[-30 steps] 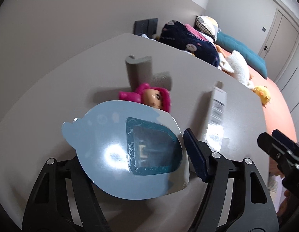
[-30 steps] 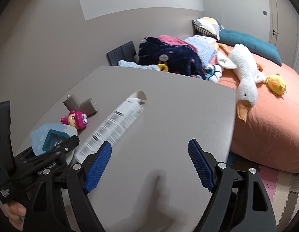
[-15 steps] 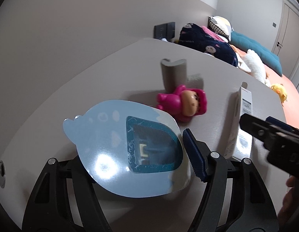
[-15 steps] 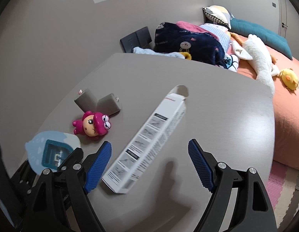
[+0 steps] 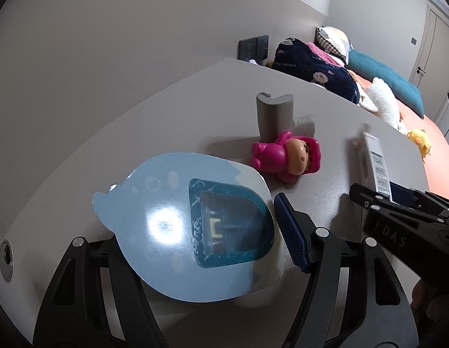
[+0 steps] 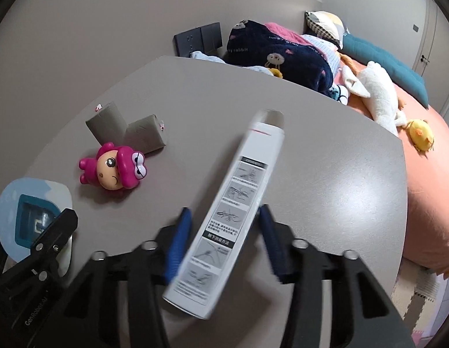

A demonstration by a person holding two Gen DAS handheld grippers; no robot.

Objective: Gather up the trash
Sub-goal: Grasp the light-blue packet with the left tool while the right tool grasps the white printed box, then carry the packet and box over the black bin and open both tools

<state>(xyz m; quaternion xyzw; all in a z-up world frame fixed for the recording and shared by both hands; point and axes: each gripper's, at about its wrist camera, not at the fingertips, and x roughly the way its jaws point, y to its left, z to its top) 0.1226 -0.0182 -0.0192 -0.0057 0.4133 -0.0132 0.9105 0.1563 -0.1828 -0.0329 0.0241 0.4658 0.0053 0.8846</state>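
My right gripper (image 6: pixel 221 243) has its fingers around the box (image 6: pixel 233 211), contact unclear. My left gripper (image 5: pixel 178 232) grips the blister card (image 5: pixel 178 226). Next, I judge: lift both off the desk (image 6: pixel 326 159).

Grey worktop (image 6: pixel 326 156) vs beige wall (image 6: pixel 94 29) w/ dark sockets (image 6: pixel 198 40); orange bed (image 6: pixel 421 191) beside, teal pillow (image 6: pixel 384 66), closet doors (image 5: pixel 433 49).

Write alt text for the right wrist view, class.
The right gripper closes its blue pads around a long white carton lying on a grey table. A pink doll and grey foam pieces lie left; a bed with plush toys is behind.
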